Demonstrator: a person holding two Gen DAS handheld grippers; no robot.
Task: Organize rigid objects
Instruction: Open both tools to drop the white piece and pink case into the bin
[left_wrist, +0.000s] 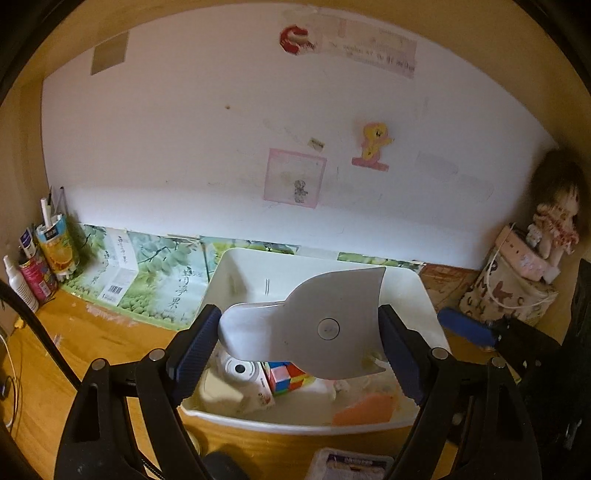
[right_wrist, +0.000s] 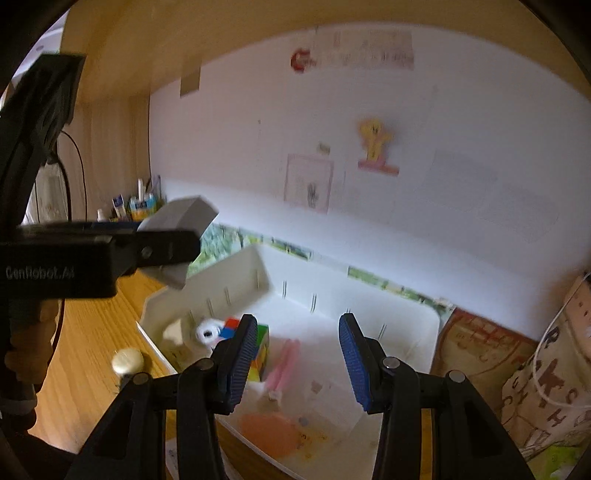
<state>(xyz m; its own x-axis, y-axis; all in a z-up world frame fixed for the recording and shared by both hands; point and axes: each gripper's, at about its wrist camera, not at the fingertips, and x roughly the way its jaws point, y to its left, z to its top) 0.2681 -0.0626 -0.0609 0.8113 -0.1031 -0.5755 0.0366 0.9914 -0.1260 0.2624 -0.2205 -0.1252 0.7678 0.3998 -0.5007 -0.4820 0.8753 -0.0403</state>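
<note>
My left gripper (left_wrist: 295, 343) is shut on a grey fish-shaped plastic piece (left_wrist: 314, 325) and holds it above the white bin (left_wrist: 424, 295). It also shows in the right wrist view (right_wrist: 177, 221), held over the bin's left wall (right_wrist: 221, 280). Inside the bin lie a colourful puzzle cube (left_wrist: 288, 376), a small white camera (left_wrist: 242, 371), an orange piece (left_wrist: 365, 408) and a pink item (right_wrist: 284, 362). My right gripper (right_wrist: 297, 358) is open and empty over the bin; its blue pad shows in the left wrist view (left_wrist: 465, 326).
Cans and bottles (left_wrist: 40, 258) stand at the back left. A printed cloth bag (left_wrist: 509, 291) with a doll (left_wrist: 554, 221) stands at the right. A round gold lid (right_wrist: 127, 362) lies left of the bin. A packet (left_wrist: 351, 463) lies before it.
</note>
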